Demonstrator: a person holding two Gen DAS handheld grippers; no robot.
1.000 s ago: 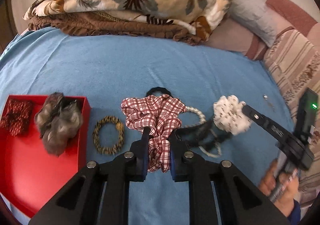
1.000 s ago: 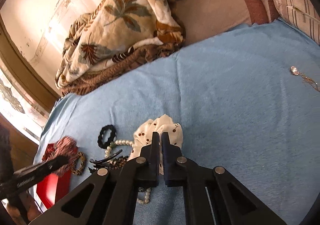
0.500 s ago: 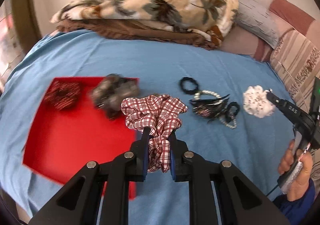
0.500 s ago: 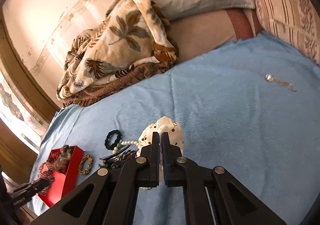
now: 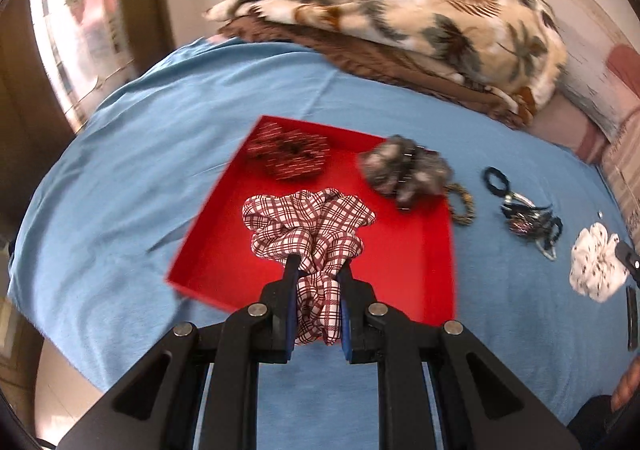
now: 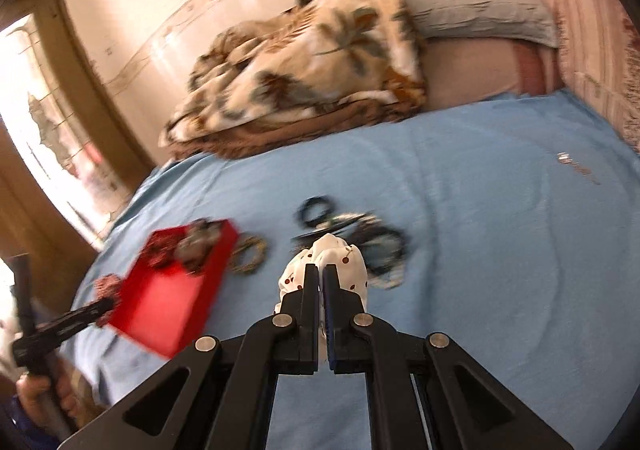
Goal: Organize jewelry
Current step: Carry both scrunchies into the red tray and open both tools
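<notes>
My left gripper [image 5: 318, 266] is shut on a red-and-white plaid scrunchie [image 5: 308, 222], held over the red tray [image 5: 416, 274]. Inside the tray lie a dark red scrunchie [image 5: 290, 156] and a grey fuzzy scrunchie [image 5: 404, 170] at its far right corner. My right gripper [image 6: 320, 270] is shut on a white scrunchie with red dots [image 6: 352, 266], lifted above the blue sheet; it also shows at the right as the white scrunchie [image 5: 596, 266]. The tray [image 6: 168, 298] sits to the left in the right wrist view.
On the blue sheet [image 5: 160, 154] right of the tray lie a leopard-print band [image 5: 464, 204], a black hair tie [image 5: 496, 180] and a tangle of clips and beads [image 5: 532, 224]. A small chain [image 6: 576, 164] lies far right. A folded leaf-print blanket [image 5: 420, 18] and pillows are behind.
My left gripper carried the plaid scrunchie leftward from the pile to above the red tray. My right gripper rose with the white scrunchie, lifting it off the sheet.
</notes>
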